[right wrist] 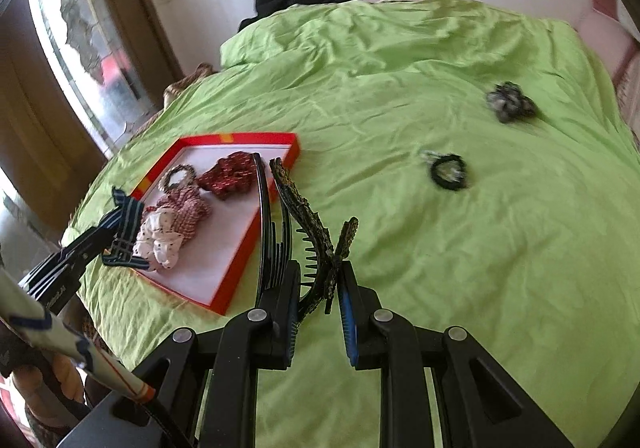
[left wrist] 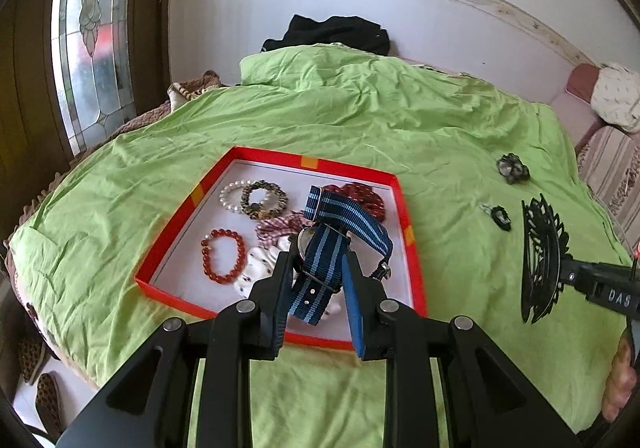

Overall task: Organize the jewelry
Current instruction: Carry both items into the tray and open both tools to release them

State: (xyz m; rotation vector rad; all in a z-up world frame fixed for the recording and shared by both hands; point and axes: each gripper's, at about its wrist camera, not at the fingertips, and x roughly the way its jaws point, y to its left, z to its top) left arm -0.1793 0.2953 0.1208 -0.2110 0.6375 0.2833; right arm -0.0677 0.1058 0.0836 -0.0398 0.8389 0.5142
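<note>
A red-rimmed tray (left wrist: 360, 168) with a white floor lies on the green bedspread; it also shows in the right wrist view (right wrist: 236, 272). It holds a pearl bracelet (left wrist: 231, 197), a leopard scrunchie (left wrist: 266, 200), a red bead bracelet (left wrist: 224, 262) and more scrunchies. My left gripper (left wrist: 316, 260) is shut on a blue striped watch (left wrist: 324, 248) and holds it over the tray. My right gripper (right wrist: 318, 272) is shut on a black hair claw clip (right wrist: 308, 224), to the right of the tray. The clip also shows in the left wrist view (left wrist: 540, 260).
A grey scrunchie (left wrist: 513, 168) and a black hair tie (left wrist: 500, 216) lie on the bedspread right of the tray. Both also show in the right wrist view, the scrunchie (right wrist: 510, 102) and the tie (right wrist: 449, 171). Black clothing (left wrist: 336, 33) lies at the far wall.
</note>
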